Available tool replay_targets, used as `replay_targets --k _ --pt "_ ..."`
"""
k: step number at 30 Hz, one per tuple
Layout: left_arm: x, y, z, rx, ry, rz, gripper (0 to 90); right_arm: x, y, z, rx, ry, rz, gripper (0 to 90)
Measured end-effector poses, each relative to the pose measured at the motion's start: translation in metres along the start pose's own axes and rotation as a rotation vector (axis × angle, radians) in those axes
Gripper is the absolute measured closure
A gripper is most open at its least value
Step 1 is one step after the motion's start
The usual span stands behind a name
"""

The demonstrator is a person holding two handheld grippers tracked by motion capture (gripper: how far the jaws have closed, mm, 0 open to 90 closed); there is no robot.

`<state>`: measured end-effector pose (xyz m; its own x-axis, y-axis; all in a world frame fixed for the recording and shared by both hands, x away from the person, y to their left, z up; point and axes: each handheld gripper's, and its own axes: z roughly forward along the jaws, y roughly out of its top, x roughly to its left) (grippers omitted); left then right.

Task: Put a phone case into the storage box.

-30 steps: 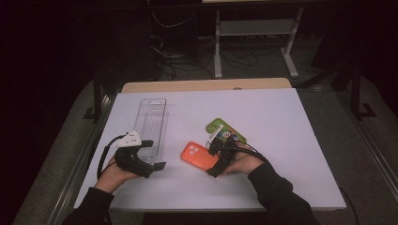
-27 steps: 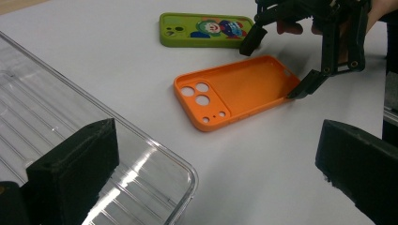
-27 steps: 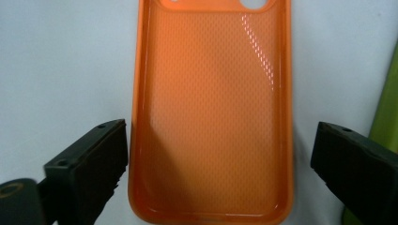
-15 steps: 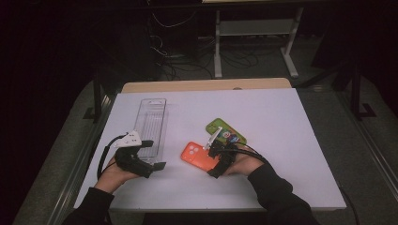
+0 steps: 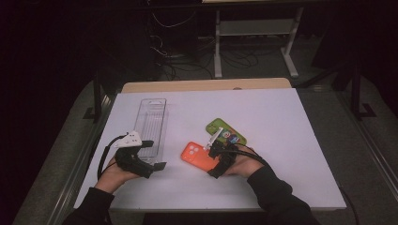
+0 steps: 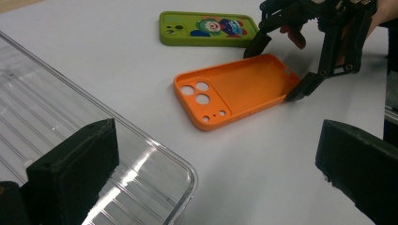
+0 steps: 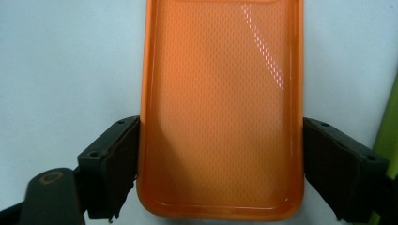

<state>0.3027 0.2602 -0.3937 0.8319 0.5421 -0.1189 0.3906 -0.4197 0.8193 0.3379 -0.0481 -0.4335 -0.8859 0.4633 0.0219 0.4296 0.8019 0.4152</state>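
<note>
Orange case (image 7: 220, 108), light and bendy we judge, sits between our right tongs (image 7: 220, 183), pads seemingly touching both long edges; left tongs (image 6: 216, 178) open, empty

Your orange phone case (image 7: 220, 108) looks like soft, slightly glossy plastic or rubber, its inner face stippled with a fine dotted texture that catches a streak of light. The clear tray (image 6: 61, 136) at your left is hard, see-through plastic, ribbed and shiny, while the green phone case (image 6: 206, 29) has a smooth printed finish. The table (image 5: 281, 122) under them is a matt, smooth pale surface, and the black pads (image 7: 110, 164) of your right gripper (image 7: 220, 176) look dull and rough-edged.
</note>
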Motion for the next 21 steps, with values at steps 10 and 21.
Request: replay_targets --k 10,21 --pt "0.002 0.0 -0.002 0.0 -0.004 -0.001 0.0 -0.009 0.001 -0.017 -0.051 0.016 0.011 15.3" --pt "0.003 0.011 -0.001 -0.033 -0.029 -0.003 0.0 -0.029 -0.009 -0.045 -0.093 0.039 -0.027 15.1"
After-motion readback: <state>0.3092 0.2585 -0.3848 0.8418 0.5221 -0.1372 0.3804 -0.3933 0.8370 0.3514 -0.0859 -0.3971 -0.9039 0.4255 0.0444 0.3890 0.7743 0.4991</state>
